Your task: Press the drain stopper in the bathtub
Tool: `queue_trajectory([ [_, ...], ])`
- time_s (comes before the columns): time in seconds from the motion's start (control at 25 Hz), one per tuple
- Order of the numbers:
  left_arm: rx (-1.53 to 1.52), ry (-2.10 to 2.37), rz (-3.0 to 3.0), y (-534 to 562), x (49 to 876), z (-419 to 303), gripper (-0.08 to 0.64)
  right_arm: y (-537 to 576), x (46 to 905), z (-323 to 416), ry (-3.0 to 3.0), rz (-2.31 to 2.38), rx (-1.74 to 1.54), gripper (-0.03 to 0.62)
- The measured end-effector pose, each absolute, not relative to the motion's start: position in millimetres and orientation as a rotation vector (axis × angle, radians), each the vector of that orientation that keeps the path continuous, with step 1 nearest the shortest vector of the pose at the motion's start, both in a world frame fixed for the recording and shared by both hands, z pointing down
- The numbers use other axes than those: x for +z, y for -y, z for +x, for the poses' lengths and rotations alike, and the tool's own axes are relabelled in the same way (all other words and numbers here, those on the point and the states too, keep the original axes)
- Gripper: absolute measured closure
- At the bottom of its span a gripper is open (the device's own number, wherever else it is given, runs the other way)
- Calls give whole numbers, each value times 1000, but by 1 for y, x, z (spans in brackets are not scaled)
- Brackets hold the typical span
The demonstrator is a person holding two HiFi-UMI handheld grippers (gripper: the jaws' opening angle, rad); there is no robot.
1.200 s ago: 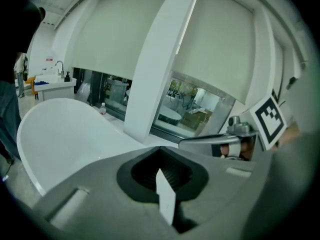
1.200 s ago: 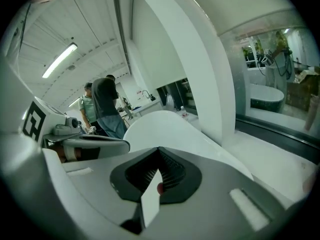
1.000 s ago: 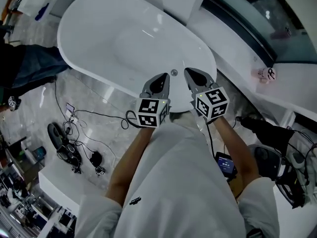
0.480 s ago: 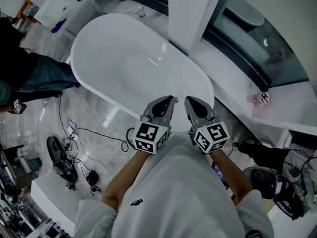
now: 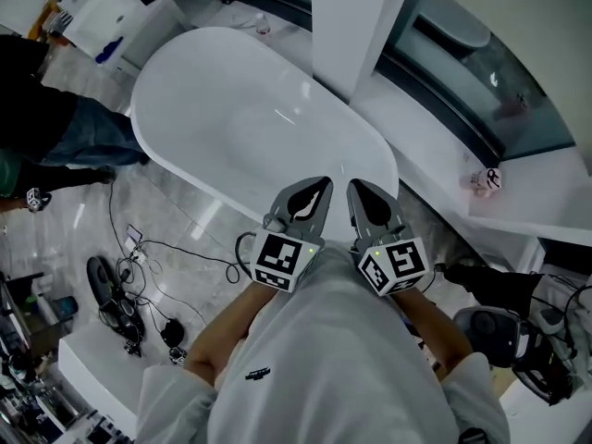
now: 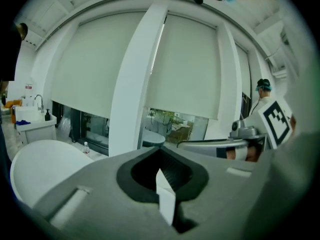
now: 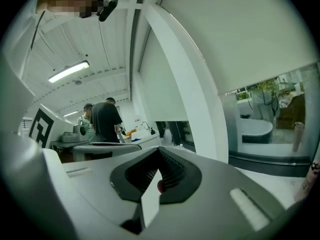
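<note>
White bathtub [image 5: 231,109] lies beneath the left tongs [image 5: 323,182] and right tongs [image 5: 354,186], both closed together, empty.

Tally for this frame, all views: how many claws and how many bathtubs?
Claws: 2 (left claw, right claw)
Bathtubs: 2 (near bathtub, bathtub behind the glass)
Total: 4

Person: white short-sleeved shirt [image 5: 314,359], small dark logo [image 5: 257,375] on the chest. Left gripper [image 5: 319,186] and right gripper [image 5: 355,186]: grey shells with black inner pads, each bearing a black-and-white marker cube [image 5: 282,260].
</note>
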State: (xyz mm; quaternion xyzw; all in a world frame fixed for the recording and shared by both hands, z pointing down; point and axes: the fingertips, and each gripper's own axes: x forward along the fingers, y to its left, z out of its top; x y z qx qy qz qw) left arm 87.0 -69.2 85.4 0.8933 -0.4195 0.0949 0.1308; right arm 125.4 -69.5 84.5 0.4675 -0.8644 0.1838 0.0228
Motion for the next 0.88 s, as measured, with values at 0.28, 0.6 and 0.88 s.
queue_trajectory([
  [0.28, 310, 1204, 2609, 63, 87, 91, 557, 62, 78, 125, 2681, 1454, 529, 588],
  [0.6, 318, 1195, 2609, 57, 91, 94, 557, 58, 89, 129, 2662, 1461, 601, 588],
  [0.88, 307, 1194, 2611, 54, 89, 88, 557, 54, 87, 122, 2672, 1454, 591, 588],
])
